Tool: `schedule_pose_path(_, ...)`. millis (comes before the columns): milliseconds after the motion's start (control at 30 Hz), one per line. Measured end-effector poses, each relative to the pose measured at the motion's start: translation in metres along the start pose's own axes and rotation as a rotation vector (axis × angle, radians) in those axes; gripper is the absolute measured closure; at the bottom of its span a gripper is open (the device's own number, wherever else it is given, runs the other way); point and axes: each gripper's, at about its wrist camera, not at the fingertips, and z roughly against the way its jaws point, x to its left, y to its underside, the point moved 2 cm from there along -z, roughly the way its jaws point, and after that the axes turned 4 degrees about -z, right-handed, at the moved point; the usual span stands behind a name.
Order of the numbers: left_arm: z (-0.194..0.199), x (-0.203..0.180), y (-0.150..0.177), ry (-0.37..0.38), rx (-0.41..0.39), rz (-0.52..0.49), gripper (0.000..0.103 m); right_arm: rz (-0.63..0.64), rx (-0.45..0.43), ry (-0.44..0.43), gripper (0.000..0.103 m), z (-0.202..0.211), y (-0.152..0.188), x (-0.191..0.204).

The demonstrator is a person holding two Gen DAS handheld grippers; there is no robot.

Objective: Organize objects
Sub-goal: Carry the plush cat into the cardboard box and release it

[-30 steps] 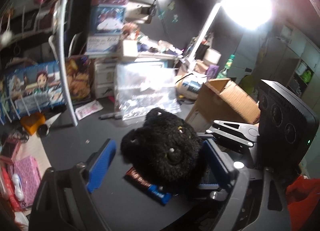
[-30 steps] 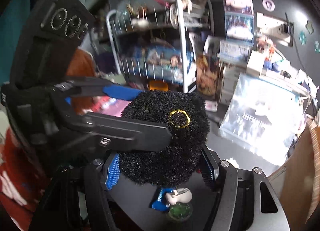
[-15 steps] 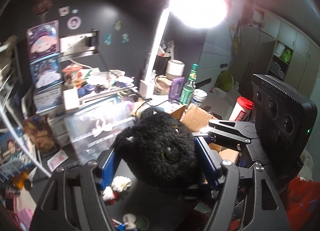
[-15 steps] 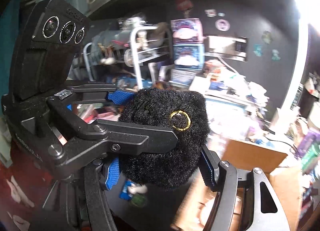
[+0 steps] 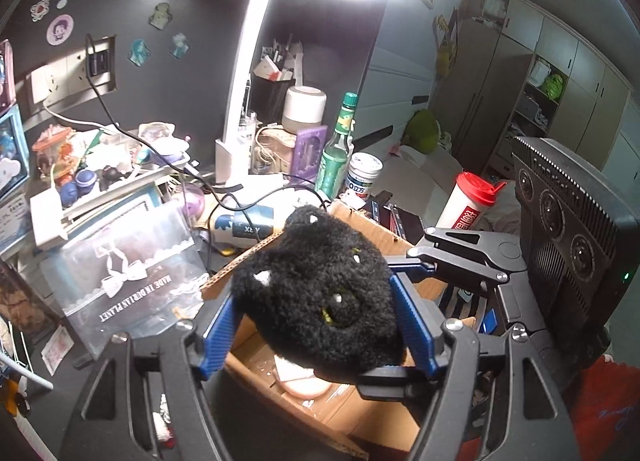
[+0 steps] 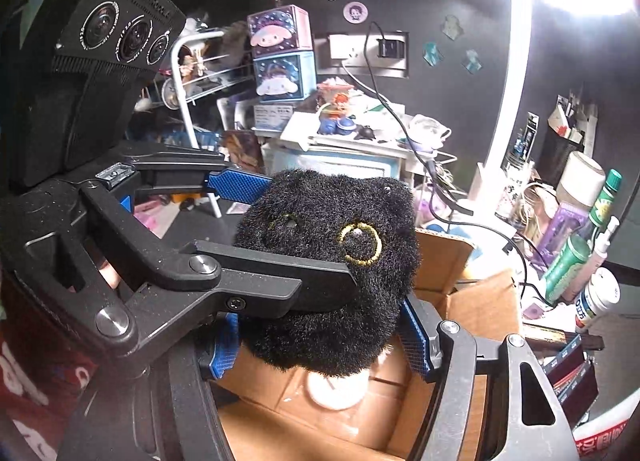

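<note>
A fluffy black plush toy (image 5: pixel 320 293) with yellow-ringed eyes is held between both grippers above an open cardboard box (image 5: pixel 332 413). My left gripper (image 5: pixel 320 321) is shut on it, blue pads pressing both sides. My right gripper (image 6: pixel 320 325) is also shut on the plush (image 6: pixel 332 253), from the other side. The left gripper's fingers (image 6: pixel 240 185) cross the right wrist view. The box (image 6: pixel 460 301) holds a round pale pink object (image 5: pixel 306 385) under the plush.
The dark desk is crowded: a clear plastic bag (image 5: pixel 128 277), a green bottle (image 5: pixel 338 149), a white jar (image 5: pixel 362 177), a red-lidded cup (image 5: pixel 468 201), a white lamp post (image 5: pixel 244 81), stacked character boxes (image 6: pixel 280 57) and a wire rack (image 6: pixel 188 101).
Both grippers carried the plush rightward from over the bare desk to above the open cardboard box. The grip on the plush is unchanged.
</note>
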Motion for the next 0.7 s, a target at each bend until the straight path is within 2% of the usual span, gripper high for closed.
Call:
schedule_pose_path(33, -0.003, -0.001, -0.001, 0.001, 0.004, -0.003, 0.033, -0.001, 0.001, 0.01, 0.038, 0.0, 0.002, -0.003)
schedule_pose_path(100, -0.006, -0.003, -0.001, -0.003, 0.009, -0.013, 0.024, 0.001, 0.009, 0.043, 0.029, -0.002, 0.003, -0.007)
schedule_pose_path(133, -0.006, -0.004, -0.001, -0.01, 0.01, -0.019, 0.014, 0.004, 0.007, 0.065, 0.02, -0.001, 0.004, -0.01)
schedule_pose_path(167, -0.006, -0.004, -0.002, -0.022, 0.008, -0.022, 0.009, 0.007, 0.002, 0.087, 0.013, 0.0, 0.005, -0.011)
schedule_pose_path(300, 0.004, 0.002, -0.001, -0.067, -0.002, -0.019, 0.006, 0.006, 0.004, 0.107, 0.013, 0.001, 0.008, -0.016)
schedule_pose_path(367, 0.01, 0.006, 0.0, -0.079, -0.01, -0.018, 0.001, 0.004, 0.006, 0.109, 0.013, 0.002, 0.008, -0.017)
schedule_pose_path(700, 0.045, 0.023, 0.015, -0.143, -0.043, 0.002, 0.001, 0.037, 0.0, 0.112, 0.013, 0.007, 0.004, 0.0)
